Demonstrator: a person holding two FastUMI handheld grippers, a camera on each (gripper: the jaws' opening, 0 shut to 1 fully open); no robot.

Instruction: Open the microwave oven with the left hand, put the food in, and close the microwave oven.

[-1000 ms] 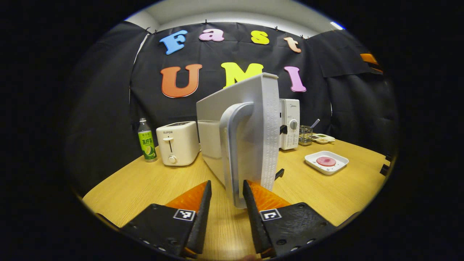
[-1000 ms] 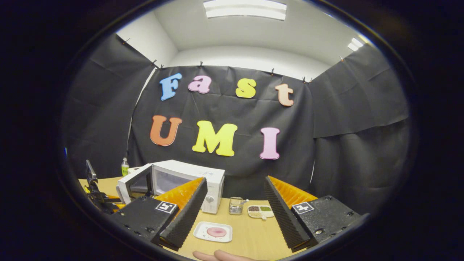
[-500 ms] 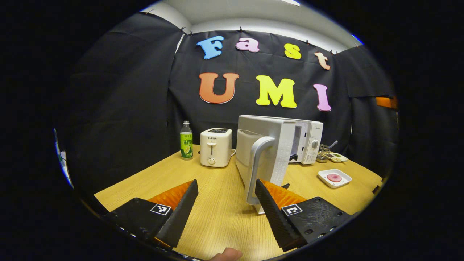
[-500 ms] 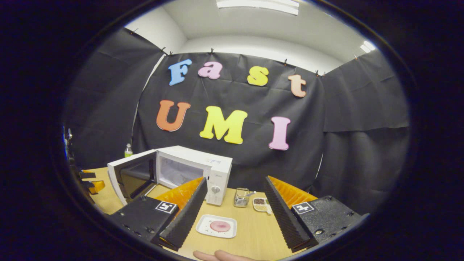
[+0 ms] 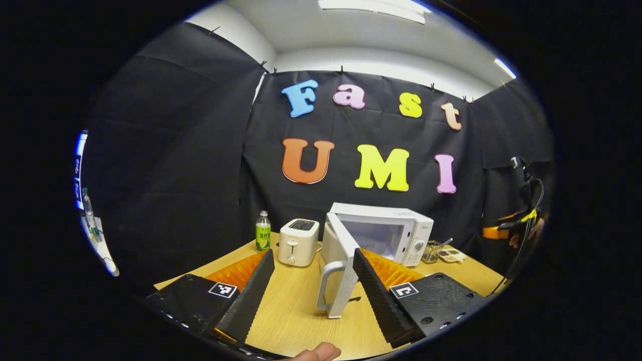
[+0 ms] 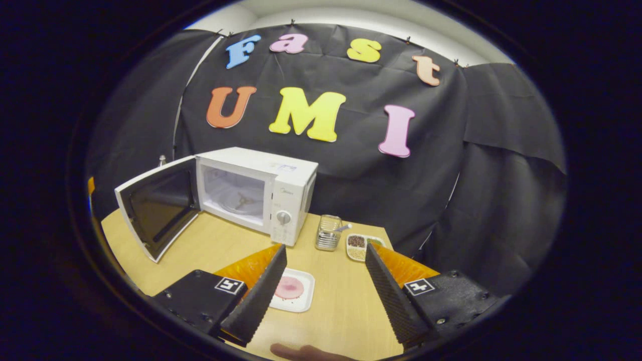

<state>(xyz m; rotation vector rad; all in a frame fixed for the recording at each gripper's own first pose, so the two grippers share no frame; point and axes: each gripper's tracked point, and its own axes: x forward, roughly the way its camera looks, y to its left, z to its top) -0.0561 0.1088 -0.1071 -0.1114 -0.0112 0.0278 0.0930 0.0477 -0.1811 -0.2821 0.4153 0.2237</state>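
White microwave (image 6: 256,193): we see it at the back of the counter (image 6: 341,306) with its cavity exposed and the turntable visible inside.
Door (image 6: 158,208): it hangs swung wide out to the side of the cavity; in the left gripper view the door's handle (image 5: 326,286) faces us, well apart from our fingers.
Left claw (image 5: 313,293): spread wide, holding nothing, hovering above the counter in front of the door edge.
Right claw (image 6: 321,288): also spread wide and holding nothing, poised above the counter with the food just beyond its left finger.
Food (image 6: 289,288): a pink round slice lying on a white square plate (image 6: 303,298), on the counter in front of the microwave's control panel, not yet touched.
Step in hand: opening looks done, so we judge the pickup of the plate comes next.
How to do it well: we would lower the right claw so the fingers straddle one rim of the plate, close firmly on the rim and not the slice, and keep the plate level so the food cannot slide.
Path: we would carry it low and leftward into the cavity, steering clear of the wire caddy (image 6: 327,233) and the condiment tray (image 6: 362,246) nearby.
Risk: a shallow plate rim may slip from a pinch; a deeper bite helps.
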